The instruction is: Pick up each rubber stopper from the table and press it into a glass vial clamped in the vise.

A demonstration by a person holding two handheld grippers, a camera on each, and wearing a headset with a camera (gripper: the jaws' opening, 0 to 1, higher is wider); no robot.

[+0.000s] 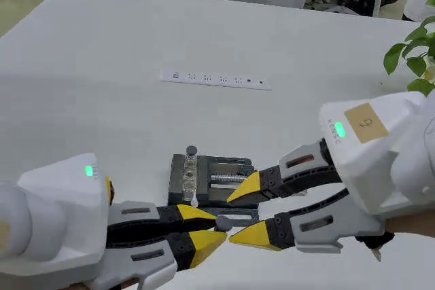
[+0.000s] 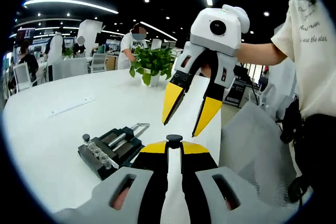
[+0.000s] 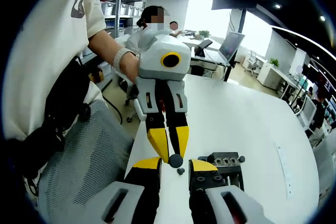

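Head view: a grey rubber stopper [image 1: 223,223] is being pinched in the closed tips of the left gripper [image 1: 217,226], just on the near side of the vise [image 1: 221,166]. The right gripper [image 1: 230,221] is being held wide open and empty around it, probably for a handover or regrip before pressing into a glass vial [image 1: 189,180].
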